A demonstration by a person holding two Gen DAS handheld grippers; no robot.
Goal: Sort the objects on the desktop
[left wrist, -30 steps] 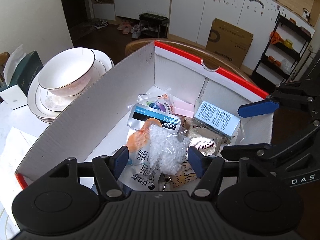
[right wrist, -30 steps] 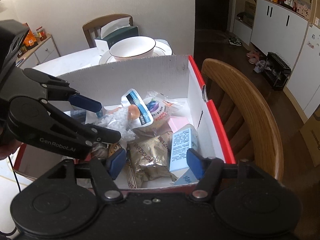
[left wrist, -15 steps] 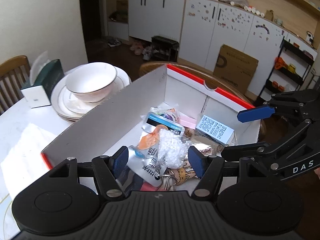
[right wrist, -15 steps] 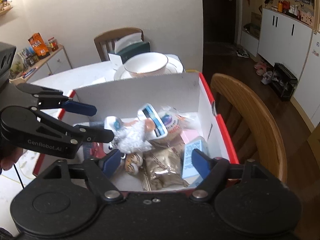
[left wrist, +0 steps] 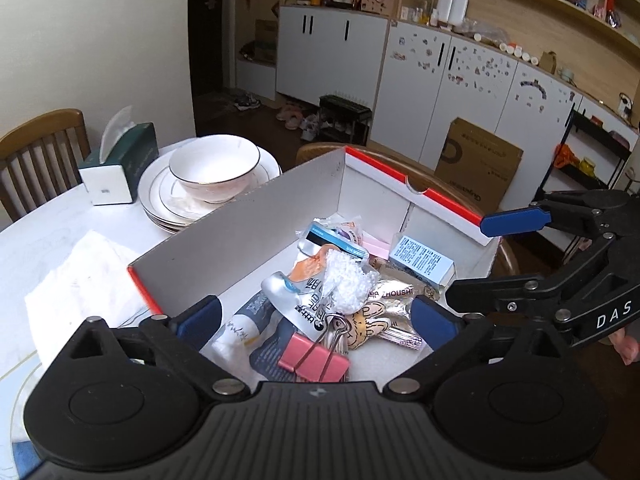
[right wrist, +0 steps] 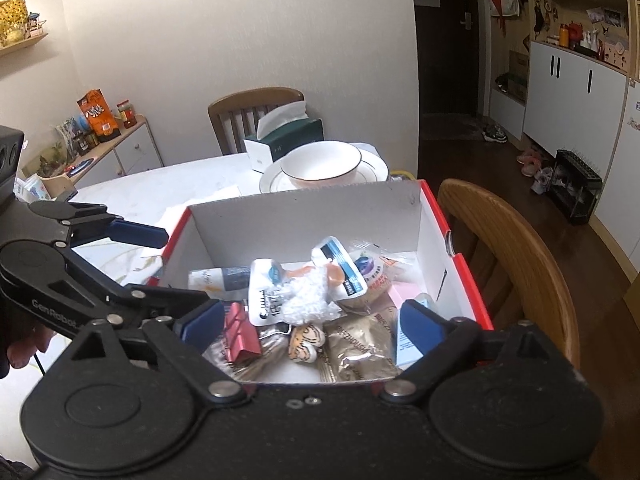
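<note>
Both tools above box, jaws opening, nothing between: left tool [left wrist: 316, 316], right tool [right wrist: 312, 322]. Back off clear of walls, no snagging. Box [left wrist: 256, 216] on desk [left wrist: 36, 248] holds, near to far: pink binder clip [left wrist: 314, 362], crinkled clear bag [left wrist: 346, 282], blue carton [left wrist: 420, 260].

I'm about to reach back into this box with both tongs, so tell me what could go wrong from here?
1. The box holds a loose pile: a plastic wad lies on pouches, so a grab may snag several things.
2. The left tongs and right tongs, both opening and empty, hover over the same pile and may collide.
3. The bowl and plates stand right behind the box wall; shoving the box could knock them.
</note>
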